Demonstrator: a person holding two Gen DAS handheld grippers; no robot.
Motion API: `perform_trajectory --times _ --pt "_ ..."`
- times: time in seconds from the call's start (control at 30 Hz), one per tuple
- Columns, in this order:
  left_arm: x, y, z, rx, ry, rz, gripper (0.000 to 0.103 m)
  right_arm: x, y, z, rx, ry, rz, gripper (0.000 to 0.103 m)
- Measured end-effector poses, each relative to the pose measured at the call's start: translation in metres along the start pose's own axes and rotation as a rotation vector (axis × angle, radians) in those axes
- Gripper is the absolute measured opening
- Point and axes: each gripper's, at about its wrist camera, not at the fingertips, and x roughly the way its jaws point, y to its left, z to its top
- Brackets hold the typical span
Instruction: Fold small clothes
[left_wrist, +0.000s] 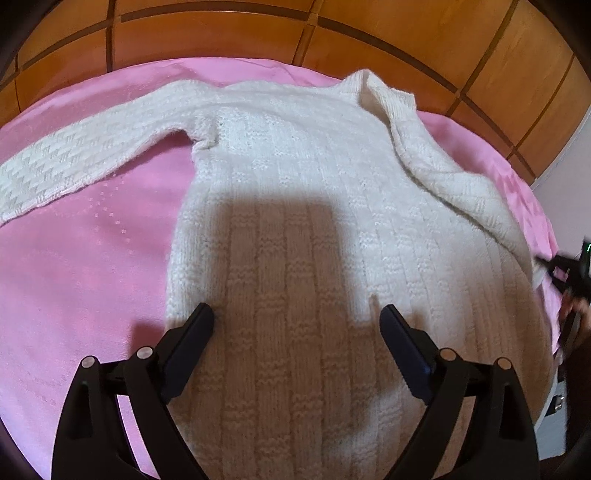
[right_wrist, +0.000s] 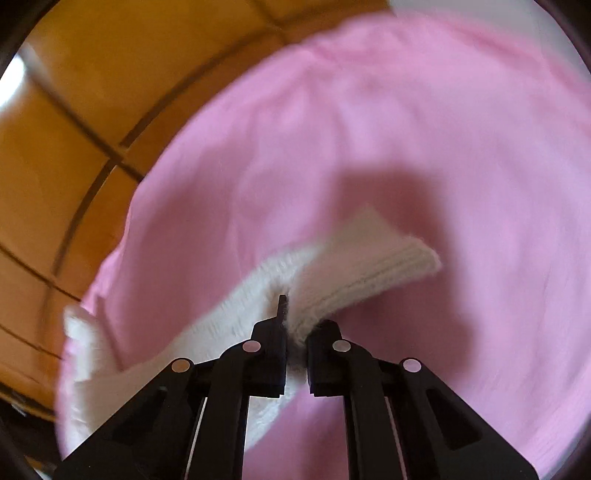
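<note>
Our white knit sweater lies spread flat on the pink sheet, one sleeve stretched out to the side. We pinch the other sleeve's cuff in the right gripper, jaws pressed together on it. The left gripper hovers spread above the hem. We judge the sleeve fold is starting; next we carry the cuff across the body.
</note>
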Motion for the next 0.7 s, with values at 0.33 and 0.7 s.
perform_trajectory --times 0.33,0.7 --pt "0.002 -0.002 0.002 0.018 0.012 0.014 0.092 -0.045 0.014 0.114 -0.204 -0.311 -0.304 0.007" --pt "0.002 -0.005 0.002 0.014 0.018 0.022 0.092 0.003 -0.001 0.155 -0.142 -0.258 -0.402 0.007"
